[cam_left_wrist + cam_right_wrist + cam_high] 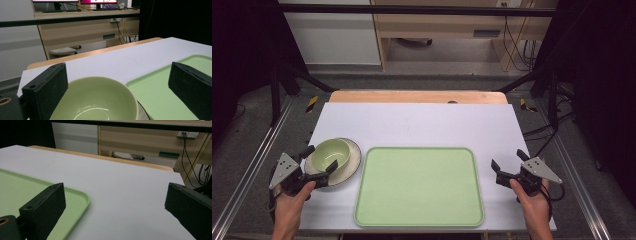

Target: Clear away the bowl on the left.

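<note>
A pale green bowl sits on a cream plate at the left of the white surface, just beside the left edge of a large green tray that lies bare in the middle.

The left claw is released, its jaws spread wide on either side of the bowl's near rim; in the left gripper view the bowl sits low between the two black jaws, with no jaw clearly touching it. The right claw is also released, jaws wide apart, and hovers over bare surface just right of the tray, whose corner shows beside its left jaw.

The bowl looks like glazed ceramic or melamine: stiff, smooth, probably slippery, and liable to chip if dropped. It seems light enough for one claw. The sensible hold is a pinch across the rim wall, one jaw inside and one outside, rather than spanning the whole bowl. The plate beneath is loose, so it may shift or lift with the bowl.
</note>
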{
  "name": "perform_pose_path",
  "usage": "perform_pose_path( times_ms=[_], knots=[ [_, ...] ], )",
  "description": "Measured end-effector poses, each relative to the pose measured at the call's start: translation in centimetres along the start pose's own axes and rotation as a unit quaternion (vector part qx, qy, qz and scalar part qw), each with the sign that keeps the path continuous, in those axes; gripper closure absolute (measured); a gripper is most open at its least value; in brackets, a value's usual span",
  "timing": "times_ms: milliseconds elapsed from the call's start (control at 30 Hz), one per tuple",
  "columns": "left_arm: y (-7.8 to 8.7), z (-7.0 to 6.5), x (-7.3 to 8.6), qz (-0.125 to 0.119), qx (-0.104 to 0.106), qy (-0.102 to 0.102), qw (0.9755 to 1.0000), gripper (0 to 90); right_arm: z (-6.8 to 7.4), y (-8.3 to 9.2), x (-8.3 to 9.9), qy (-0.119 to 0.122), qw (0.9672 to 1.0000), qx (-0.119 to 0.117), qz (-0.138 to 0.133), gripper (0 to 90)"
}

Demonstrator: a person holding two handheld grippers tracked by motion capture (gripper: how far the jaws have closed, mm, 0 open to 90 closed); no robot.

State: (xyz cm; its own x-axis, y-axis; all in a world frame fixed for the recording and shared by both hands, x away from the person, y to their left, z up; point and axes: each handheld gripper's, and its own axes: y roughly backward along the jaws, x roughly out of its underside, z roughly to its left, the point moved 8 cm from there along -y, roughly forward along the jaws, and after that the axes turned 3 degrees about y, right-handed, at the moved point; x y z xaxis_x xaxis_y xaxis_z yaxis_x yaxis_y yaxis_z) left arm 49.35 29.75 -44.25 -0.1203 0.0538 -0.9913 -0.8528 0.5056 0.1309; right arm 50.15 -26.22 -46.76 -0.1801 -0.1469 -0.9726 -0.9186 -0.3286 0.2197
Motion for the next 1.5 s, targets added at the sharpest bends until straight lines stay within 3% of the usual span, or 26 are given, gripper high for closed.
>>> perform_pose_path(
  times_ms=[1133,1267,1367,1500],
  knots=[
    [0.3,1.0,-0.7,0.006,-0.033,0.002,0.9994,3.5,-0.3,0.2,-0.1,0.002,1.0,0.008,-0.001,3.6],
    [0.4,1.1,-0.9,0.011,-0.035,-0.002,0.9993,4.8,-0.2,0.2,-0.1,0.001,1.0,0.007,-0.001,3.7],
    [0.3,1.0,-0.9,0.025,-0.046,-0.018,0.9985,4.8,-0.2,0.1,-0.1,0.004,1.0,0.007,-0.001,3.7],
    [0.3,1.1,-1.1,0.025,-0.049,-0.015,0.9984,5.3,-0.2,0.1,-0.1,0.003,1.0,0.006,-0.002,3.8]
  ],
)
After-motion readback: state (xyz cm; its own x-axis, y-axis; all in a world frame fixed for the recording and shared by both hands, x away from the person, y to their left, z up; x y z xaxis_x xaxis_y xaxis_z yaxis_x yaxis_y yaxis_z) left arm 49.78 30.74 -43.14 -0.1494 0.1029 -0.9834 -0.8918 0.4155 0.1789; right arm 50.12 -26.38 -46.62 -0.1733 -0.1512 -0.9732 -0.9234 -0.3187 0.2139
